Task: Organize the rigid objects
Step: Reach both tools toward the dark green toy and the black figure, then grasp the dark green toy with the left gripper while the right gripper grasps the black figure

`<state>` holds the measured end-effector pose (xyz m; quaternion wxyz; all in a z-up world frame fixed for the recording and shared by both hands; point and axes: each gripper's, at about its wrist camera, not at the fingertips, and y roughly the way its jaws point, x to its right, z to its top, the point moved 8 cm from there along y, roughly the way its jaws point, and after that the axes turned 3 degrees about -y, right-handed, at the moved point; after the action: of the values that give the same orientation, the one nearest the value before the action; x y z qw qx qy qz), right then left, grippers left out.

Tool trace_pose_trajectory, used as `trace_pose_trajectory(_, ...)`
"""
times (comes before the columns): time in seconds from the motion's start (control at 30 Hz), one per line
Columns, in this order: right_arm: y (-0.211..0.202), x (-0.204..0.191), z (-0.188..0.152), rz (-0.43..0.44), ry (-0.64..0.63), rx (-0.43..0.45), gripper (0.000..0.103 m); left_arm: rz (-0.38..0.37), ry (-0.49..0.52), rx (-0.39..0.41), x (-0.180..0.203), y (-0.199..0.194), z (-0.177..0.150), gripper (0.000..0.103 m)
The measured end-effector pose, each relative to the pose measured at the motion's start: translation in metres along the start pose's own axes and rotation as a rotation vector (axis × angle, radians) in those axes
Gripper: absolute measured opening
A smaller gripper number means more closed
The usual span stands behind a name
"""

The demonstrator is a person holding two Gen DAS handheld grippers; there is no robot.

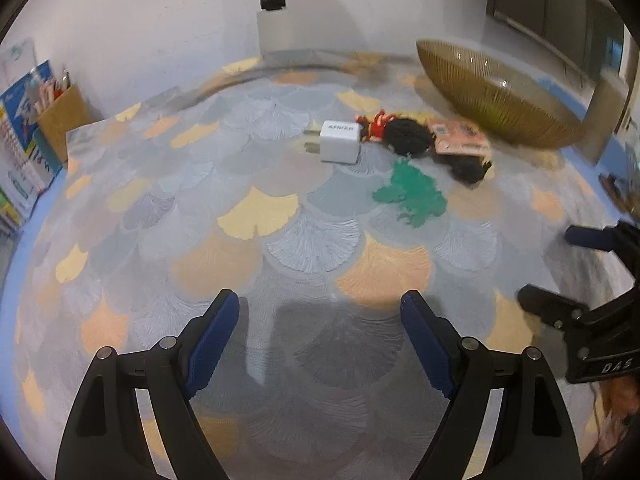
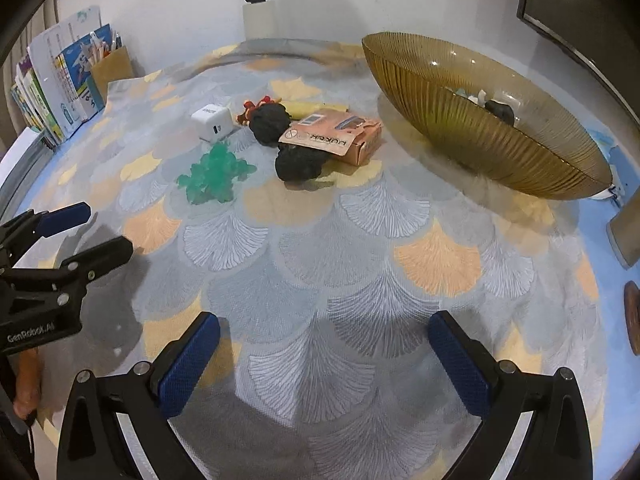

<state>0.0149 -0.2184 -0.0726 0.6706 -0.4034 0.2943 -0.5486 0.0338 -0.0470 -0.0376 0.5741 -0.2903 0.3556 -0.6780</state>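
A white Anker charger (image 1: 340, 141) (image 2: 212, 121), a green toy (image 1: 412, 194) (image 2: 214, 174), two black lumps (image 1: 408, 136) (image 2: 298, 162), a red and yellow figure (image 1: 374, 124) (image 2: 256, 110) and an orange box (image 1: 460, 140) (image 2: 340, 140) lie clustered on the patterned cloth. An amber ribbed glass bowl (image 1: 496, 100) (image 2: 480, 136) stands to their right and holds a few small items. My left gripper (image 1: 320, 312) (image 2: 96, 228) is open and empty, well short of the cluster. My right gripper (image 2: 324, 340) (image 1: 548, 264) is open and empty.
Books and a brown box (image 2: 64, 80) (image 1: 48, 120) stand at the table's left rear edge. A white post (image 2: 258, 4) rises at the back wall. A dark screen (image 2: 580, 12) hangs at the right. A blue table edge (image 2: 600, 208) borders the cloth.
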Motion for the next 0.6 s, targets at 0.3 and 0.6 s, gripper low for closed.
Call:
trace_pose_trajectory(0.3, 0.007, 0.013, 0.041, 0.148, 0.126, -0.062, 0.087, -0.248, 0.019, -0.032, 0.031, 0.009, 0.049, 0.082)
trace_pose_trajectory(0.6, 0.025, 0.015, 0.070, 0.233, 0.220, -0.016, 0.077, -0.171, 0.065, -0.067, 0.058, 0.045, 0.059, 0.075)
